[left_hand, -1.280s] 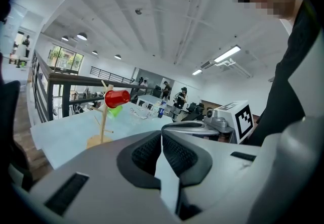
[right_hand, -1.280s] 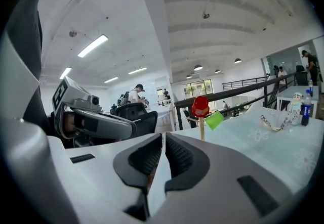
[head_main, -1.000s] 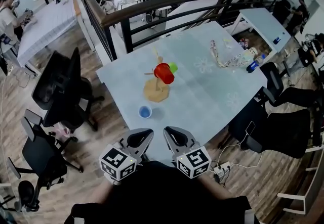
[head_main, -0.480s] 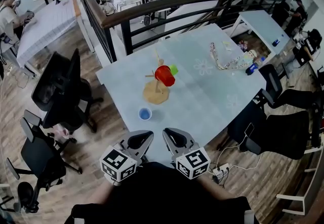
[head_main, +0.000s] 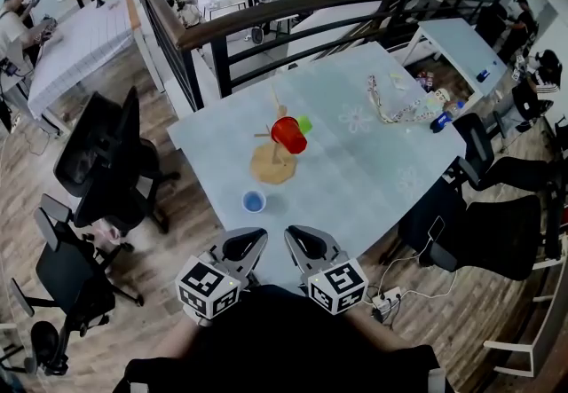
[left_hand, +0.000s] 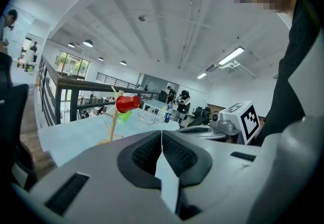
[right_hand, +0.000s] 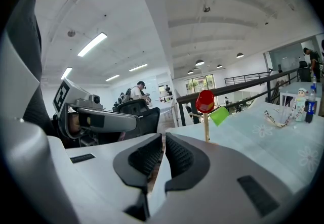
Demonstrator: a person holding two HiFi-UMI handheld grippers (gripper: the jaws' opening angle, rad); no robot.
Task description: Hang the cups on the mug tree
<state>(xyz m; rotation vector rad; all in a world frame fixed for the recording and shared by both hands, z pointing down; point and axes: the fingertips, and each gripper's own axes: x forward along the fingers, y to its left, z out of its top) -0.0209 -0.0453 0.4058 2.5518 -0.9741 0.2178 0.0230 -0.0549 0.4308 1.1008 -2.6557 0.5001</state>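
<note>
A wooden mug tree [head_main: 272, 152] stands near the middle of the pale table [head_main: 373, 174]. A red cup [head_main: 288, 134] and a green cup [head_main: 304, 122] hang on its pegs. A blue cup [head_main: 254, 200] stands upright on the table in front of the tree, closer to me. Both grippers hover side by side at the table's near edge, well short of the cups. My left gripper [head_main: 248, 239] is shut and empty. My right gripper [head_main: 302, 237] is shut too, holding nothing. The left gripper view shows the red cup [left_hand: 127, 103] beyond the touching jaws. The right gripper view shows the red cup [right_hand: 205, 101] and the green cup [right_hand: 219, 115].
A lanyard [head_main: 395, 107] and a bottle [head_main: 444, 114] lie at the table's far right corner. Black office chairs stand to the left [head_main: 102, 161] and right [head_main: 501, 169]. A dark railing [head_main: 293, 10] runs behind the table. People are in the background.
</note>
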